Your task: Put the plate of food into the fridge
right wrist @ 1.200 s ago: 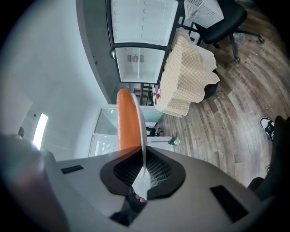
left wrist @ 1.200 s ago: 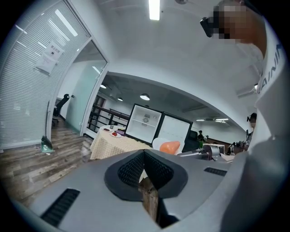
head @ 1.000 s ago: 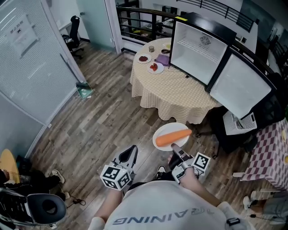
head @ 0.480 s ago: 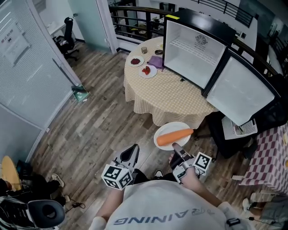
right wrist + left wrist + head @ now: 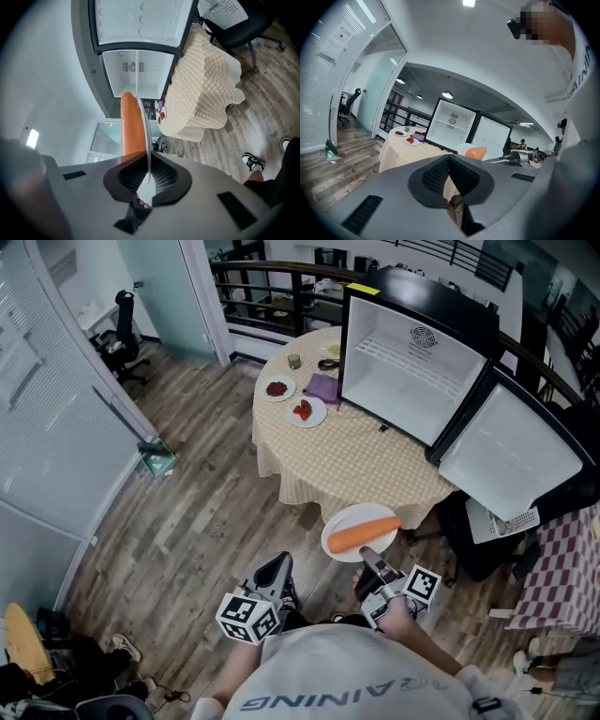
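- The wooden floor (image 5: pixel 187 512) fills most of my head view; its near part is cut off by the shirt (image 5: pixel 347 676) of the person carrying the rig.
- The fridge (image 5: pixel 412 381) stands open on the round, cloth-covered tabletop (image 5: pixel 347 460). Its white inside faces me, with one wire shelf high up. I cannot make out anything stored in it.
- The fridge door (image 5: pixel 511 460) hangs wide to the right. It hides the tabletop's far edge and part of a dark chair (image 5: pixel 473 531) below it.
- The plate (image 5: pixel 356 516) is in the air, short of the tabletop's near edge and well apart from the fridge.
- A long piece of orange food (image 5: pixel 364 534) lies across the plate. I cannot tell exactly what it is.
- The right tool (image 5: pixel 367 559) is clamped on the plate's near rim. Its own view shows the rim edge-on between the pads, so the plate's face is hidden there.
- The left tool (image 5: pixel 275 570) has its pads together with nothing between them. It is off to the left of the plate, touching nothing.
- Two small plates (image 5: pixel 305 411) with something red, a purple cloth (image 5: pixel 323 387) and a cup (image 5: pixel 294 361) sit on the tabletop left of the fridge. They are too small to read further.
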